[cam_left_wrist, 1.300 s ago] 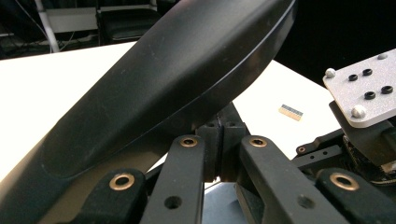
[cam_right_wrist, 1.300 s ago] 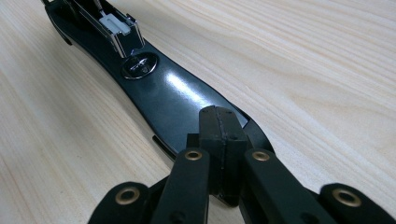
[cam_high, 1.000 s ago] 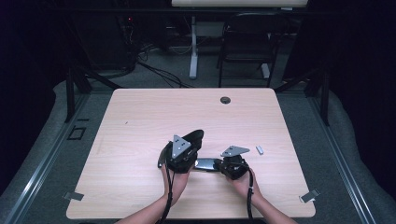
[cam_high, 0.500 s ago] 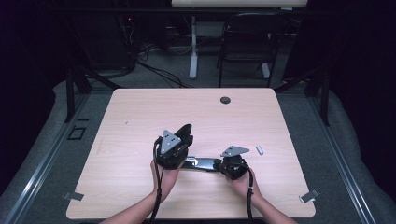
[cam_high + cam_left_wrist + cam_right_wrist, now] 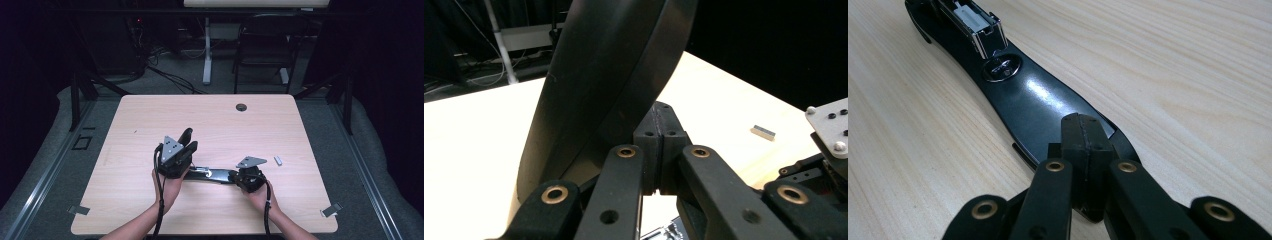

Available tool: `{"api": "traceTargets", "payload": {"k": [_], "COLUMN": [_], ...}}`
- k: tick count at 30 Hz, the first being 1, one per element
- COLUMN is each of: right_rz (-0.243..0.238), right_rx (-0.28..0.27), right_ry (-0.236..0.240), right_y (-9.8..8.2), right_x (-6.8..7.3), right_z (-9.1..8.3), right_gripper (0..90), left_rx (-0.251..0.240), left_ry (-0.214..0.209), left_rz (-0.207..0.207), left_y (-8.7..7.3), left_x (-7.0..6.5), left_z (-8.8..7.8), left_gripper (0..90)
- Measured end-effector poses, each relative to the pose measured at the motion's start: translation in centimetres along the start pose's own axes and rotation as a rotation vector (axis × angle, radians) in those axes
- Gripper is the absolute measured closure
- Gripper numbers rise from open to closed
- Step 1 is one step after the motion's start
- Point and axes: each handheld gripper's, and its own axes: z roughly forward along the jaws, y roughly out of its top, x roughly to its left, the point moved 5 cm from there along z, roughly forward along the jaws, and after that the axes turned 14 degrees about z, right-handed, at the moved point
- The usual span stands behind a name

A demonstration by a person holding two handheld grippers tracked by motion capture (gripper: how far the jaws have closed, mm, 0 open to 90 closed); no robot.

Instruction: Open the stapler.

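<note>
- A pale wood-grain worktop [image 5: 150, 125] is seen beneath both grippers, bare apart from a dark round grommet [image 5: 241, 107] far ahead of them.
- A glossy black stapler [image 5: 1033, 107] is held opened out: its flat base is pinned at the near end by the right gripper [image 5: 1083, 145], jaws pressed together on it, apparently to steady it.
- Its curved matte top arm [image 5: 609, 85] is lifted clear by the left gripper [image 5: 659, 145], jaws pinched shut on it.
- A small grey staple strip [image 5: 278, 160] lies just beyond the right gripper, probably awaiting loading.

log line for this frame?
left gripper: shut on stapler top | right gripper: shut on stapler base | staple strip: on table
</note>
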Motion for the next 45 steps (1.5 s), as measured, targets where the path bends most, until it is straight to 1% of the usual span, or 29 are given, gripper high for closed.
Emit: {"api": "traceTargets", "payload": {"k": [3,10,12,15,20,22,26,35,40,42,44,45], "right_rz": [0.001,-0.001,0.0,-0.003,-0.008,-0.004,0.002,0.002,0.0,0.0,-0.008,-0.002], "right_rx": [0.003,-0.001,-0.001,-0.003,-0.001,-0.004,-0.006,-0.007,-0.007,-0.007,-0.002,-0.007], "right_ry": [-0.001,-0.006,-0.003,-0.006,-0.005,-0.006,-0.004,-0.007,-0.006,-0.005,-0.009,-0.007], "right_y": [0.0,0.0,0.0,0.0,0.0,0.0,0.0,0.0,0.0,0.0,0.0,0.0], "right_x": [0.0,0.1,0.1,0.1,0.1,0.1,0.2,0.2,0.2,0.2,0.2,0.2], "right_z": [0.0,0.0,0.0,0.0,0.0,0.0,0.1,0.1,0.1,0.1,0.0,0.1], "right_gripper": [90.0,90.0,90.0,90.0,90.0,90.0,90.0,90.0,90.0,90.0,90.0,90.0], "left_rx": [-0.007,0.003,-0.002,0.004,0.0,0.002,-0.004,-0.002,-0.002,-0.006,-0.004,-0.007], "left_ry": [0.012,0.019,0.024,0.033,0.06,0.064,0.071,0.066,0.072,0.072,0.077,0.078], "left_rz": [0.0,0.01,0.011,0.019,-0.001,0.0,-0.019,-0.008,-0.013,-0.025,-0.027,-0.03], "left_y": [0.0,-0.1,-0.1,-0.1,-0.4,-0.5,-0.7,-0.8,-0.9,-0.9,-0.9,-1.0], "left_x": [0.3,0.9,1.2,1.5,2.8,3.2,3.9,4.1,4.2,4.3,4.4,4.5], "left_z": [-0.2,-0.6,-0.6,-0.8,-1.5,-1.7,-2.1,-2.2,-2.3,-2.3,-2.4,-2.4], "left_gripper": [90.0,90.0,90.0,90.0,90.0,90.0,90.0,90.0,90.0,90.0,90.0,90.0]}}
